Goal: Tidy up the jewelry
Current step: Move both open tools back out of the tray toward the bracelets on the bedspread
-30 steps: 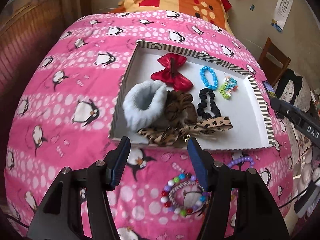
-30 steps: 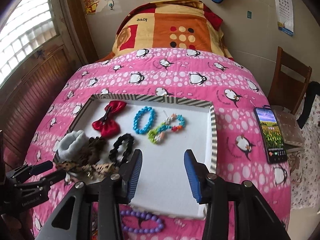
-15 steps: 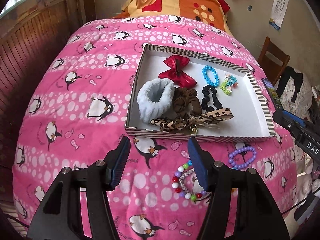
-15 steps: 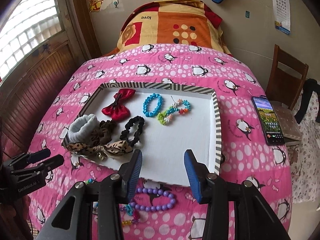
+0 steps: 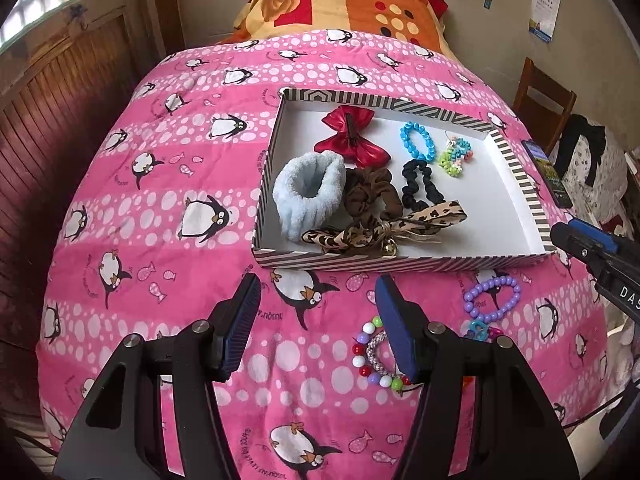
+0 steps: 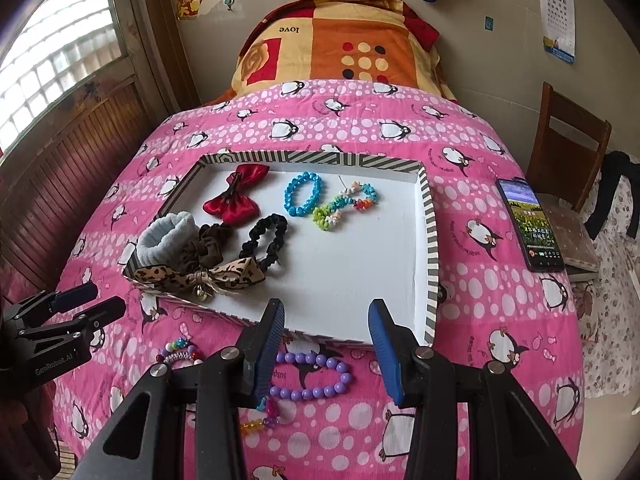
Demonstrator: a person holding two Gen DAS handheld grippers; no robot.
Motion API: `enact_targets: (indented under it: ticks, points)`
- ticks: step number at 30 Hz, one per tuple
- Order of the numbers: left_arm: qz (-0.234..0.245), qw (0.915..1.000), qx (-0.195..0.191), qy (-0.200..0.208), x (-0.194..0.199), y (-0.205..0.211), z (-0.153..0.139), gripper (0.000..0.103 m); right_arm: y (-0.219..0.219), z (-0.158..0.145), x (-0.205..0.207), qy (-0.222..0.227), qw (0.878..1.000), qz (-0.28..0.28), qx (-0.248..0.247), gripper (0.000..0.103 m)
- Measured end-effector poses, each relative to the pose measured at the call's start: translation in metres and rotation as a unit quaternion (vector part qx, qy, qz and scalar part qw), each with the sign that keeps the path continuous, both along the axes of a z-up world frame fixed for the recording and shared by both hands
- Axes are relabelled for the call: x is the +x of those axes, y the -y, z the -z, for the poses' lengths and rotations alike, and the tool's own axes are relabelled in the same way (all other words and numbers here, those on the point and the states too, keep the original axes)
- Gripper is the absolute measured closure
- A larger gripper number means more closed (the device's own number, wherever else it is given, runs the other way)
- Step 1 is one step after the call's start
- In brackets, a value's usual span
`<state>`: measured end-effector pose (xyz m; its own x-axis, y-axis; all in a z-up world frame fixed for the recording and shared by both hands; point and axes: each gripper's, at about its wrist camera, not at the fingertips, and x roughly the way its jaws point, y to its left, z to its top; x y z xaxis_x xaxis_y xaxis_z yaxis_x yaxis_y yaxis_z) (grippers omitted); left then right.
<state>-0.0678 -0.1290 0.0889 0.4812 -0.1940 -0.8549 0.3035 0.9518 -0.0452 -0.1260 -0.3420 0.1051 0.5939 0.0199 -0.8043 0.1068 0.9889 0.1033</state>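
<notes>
item: striped tray [image 6: 430, 240], shallow, white floor, on the pink penguin bed cover [image 6: 500, 300]; centre of both views.

contents, left half of the tray: red bow clip [image 6: 233, 199], pale blue fluffy scrunchie [image 6: 166, 240], brown scrunchie [image 6: 208, 249], black scrunchie [image 6: 267, 240], leopard bow with bell [image 6: 200, 276] lying over the near rim. upper middle: blue bead bracelet [image 6: 303, 193], multicolour bead string [image 6: 344, 205]. right half of the tray floor bare.

items outstanding, on the bed cover just below the near rim: purple bead bracelet [image 6: 310, 376], lower centre of the right wrist view, with a small charm cluster at its lower left, make unclear; multicolour pearl bracelet [image 5: 378, 354], lower centre-right of the left wrist view, partly hidden behind the tool finger.

tools: left tool [image 5: 316, 320] spread wide, holding nothing, above the cover short of the tray. right tool [image 6: 326, 344] likewise wide and empty, its left finger overlapping the purple bracelet in the picture.

step in hand, as judged: pick up a loose bracelet for the tray.

handling notes: the purple bracelet suits the right tool, the pearl one the left. come down so one finger lands inside the loop and one outside, then close on a single strand of beads; round beads may roll out of a shallow pinch, and the soft cover gives, so press in slightly. lift clear of the rim before crossing. set down on the bare right half, apart from the other bracelets.
</notes>
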Motion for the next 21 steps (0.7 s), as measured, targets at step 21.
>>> enact_targets:
  ticks: [21]
  points:
    - [-0.007, 0.9997, 0.022, -0.007, -0.003, 0.001, 0.012, 0.044, 0.000, 0.014, -0.006, -0.022, 1.000, -0.004, 0.002, 0.061]
